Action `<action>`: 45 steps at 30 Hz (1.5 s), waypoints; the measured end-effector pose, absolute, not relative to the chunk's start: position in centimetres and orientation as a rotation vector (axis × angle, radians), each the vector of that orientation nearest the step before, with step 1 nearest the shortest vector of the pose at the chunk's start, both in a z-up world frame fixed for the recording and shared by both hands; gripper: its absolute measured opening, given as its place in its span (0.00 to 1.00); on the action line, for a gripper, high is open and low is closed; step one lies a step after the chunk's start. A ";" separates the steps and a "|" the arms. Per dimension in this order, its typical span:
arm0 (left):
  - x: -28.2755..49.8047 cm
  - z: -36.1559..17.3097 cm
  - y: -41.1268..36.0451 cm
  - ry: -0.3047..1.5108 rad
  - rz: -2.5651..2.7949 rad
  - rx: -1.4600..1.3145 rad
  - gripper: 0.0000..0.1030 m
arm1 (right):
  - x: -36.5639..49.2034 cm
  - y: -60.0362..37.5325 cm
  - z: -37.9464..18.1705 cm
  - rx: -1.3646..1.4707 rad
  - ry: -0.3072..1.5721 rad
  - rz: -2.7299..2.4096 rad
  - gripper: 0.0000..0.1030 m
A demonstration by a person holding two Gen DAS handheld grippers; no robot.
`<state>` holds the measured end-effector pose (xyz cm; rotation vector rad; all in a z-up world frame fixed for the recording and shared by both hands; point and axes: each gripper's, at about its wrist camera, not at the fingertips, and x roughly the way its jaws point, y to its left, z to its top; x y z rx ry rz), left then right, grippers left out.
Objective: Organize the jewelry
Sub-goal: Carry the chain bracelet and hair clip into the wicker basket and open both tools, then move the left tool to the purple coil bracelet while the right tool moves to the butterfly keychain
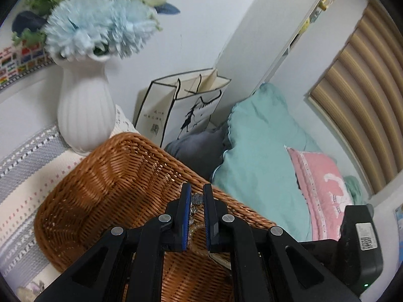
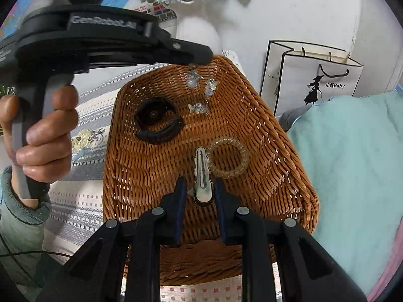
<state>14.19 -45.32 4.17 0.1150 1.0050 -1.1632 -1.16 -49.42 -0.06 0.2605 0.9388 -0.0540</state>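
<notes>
Hair clip (image 2: 202, 173) pinched in right gripper (image 2: 200, 188) above wicker basket (image 2: 264, 151). Only the right view shows the bead bracelet (image 2: 228, 159) and black watch (image 2: 157, 120) inside (the left gripper's body hides them). Left gripper (image 1: 196, 201) clamps a crystal chain (image 2: 201, 85) dangling over the basket; white vase (image 1: 84, 110) behind.

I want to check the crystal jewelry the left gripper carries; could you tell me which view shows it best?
The right wrist view: the crystal strand dangles from the left gripper over the basket. The left wrist view catches only a glint between its fingers.
</notes>
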 end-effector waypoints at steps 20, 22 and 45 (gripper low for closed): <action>14.1 4.4 -41.6 1.007 -1.125 0.130 0.47 | -1.4 -48.8 0.2 0.311 0.928 -0.015 0.26; 14.0 4.7 -40.0 1.005 -1.122 0.118 0.47 | -1.4 -48.1 0.8 0.299 0.919 -0.009 0.26; 14.0 2.2 -3.8 0.895 -0.535 0.034 0.58 | 4.8 -27.8 3.7 0.110 0.791 0.365 0.49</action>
